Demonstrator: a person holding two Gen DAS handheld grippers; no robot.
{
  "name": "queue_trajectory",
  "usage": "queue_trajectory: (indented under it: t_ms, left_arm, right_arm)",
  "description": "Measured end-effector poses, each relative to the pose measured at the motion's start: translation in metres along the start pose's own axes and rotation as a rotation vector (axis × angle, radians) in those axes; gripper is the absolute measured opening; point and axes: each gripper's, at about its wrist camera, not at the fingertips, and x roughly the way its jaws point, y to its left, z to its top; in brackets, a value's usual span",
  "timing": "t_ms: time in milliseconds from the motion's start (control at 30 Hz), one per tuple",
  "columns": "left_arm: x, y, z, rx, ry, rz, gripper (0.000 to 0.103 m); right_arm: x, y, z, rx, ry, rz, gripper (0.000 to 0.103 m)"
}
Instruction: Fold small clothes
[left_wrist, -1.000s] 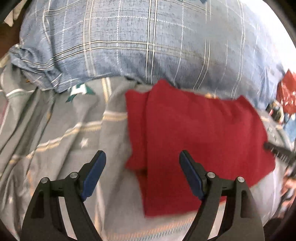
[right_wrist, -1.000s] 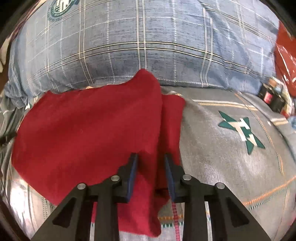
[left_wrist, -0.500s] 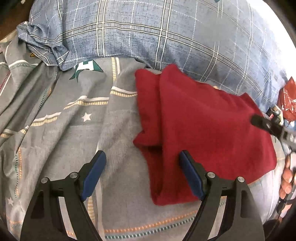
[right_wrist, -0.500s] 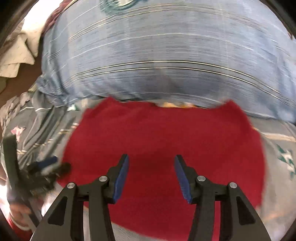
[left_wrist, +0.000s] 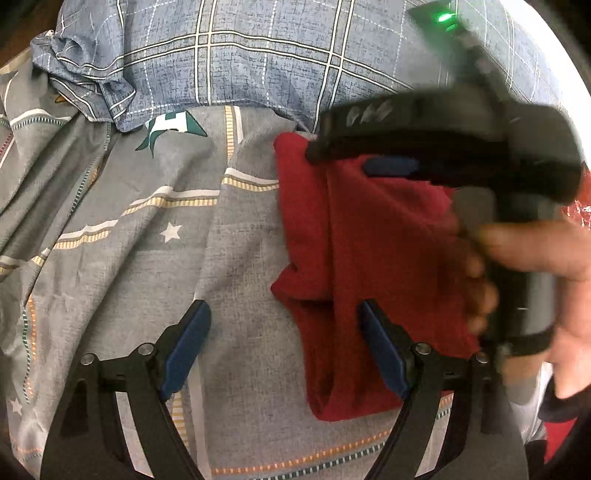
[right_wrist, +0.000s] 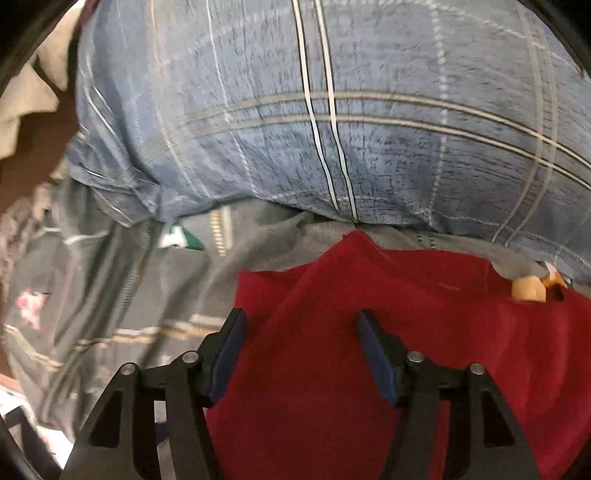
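**Red cloth folded on the bed, both tools released**

The red cloth (left_wrist: 373, 266) lies folded on the grey patterned bedsheet (left_wrist: 140, 236), its far edge just short of the blue plaid pillow (left_wrist: 258, 55) that runs across the top of both views. A second layer of the cloth shows as a narrow strip along the side away from the right hand, and a fold ridge runs down it from the pillow toward the cameras.

The left tool (left_wrist: 284, 347) hovers with its jaws spread wide and nothing between the pads; one blue pad is over bare sheet, the other over the cloth's near corner, farthest from the pillow.

The right tool (right_wrist: 299, 350) hangs over the cloth with the pillow ahead of it. Its jaws have just been opening, the pads stand apart and the red fabric lies beneath them, ungripped. In the left wrist view it appears blurred, crossing above the cloth's pillow-side half, with the person's hand (left_wrist: 535, 266) wrapped round its handle.
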Motion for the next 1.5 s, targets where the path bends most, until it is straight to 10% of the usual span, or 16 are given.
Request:
queue_trajectory:
  t_ms: [133,400,667,1500]
  left_arm:
    - [-0.002,0.002,0.001,-0.015,-0.001,-0.003,0.083]
    - [-0.001,0.001,0.000,-0.012,-0.004,0.017,0.083]
    - [0.001,0.002,0.001,-0.012,-0.003,0.017,0.083]
    - [-0.007,-0.008,0.000,0.013,-0.063,0.086,0.083]
  right_arm:
    - [0.001,0.011,-0.002,-0.078,-0.030,-0.064,0.006]
    - [0.004,0.024,0.005,-0.102,-0.062,-0.008,0.006]
    - [-0.003,0.012,-0.001,-0.065,-0.053,0.113,0.040]
    - [-0.039,-0.004,-0.014,-0.014,-0.053,0.083,0.069]
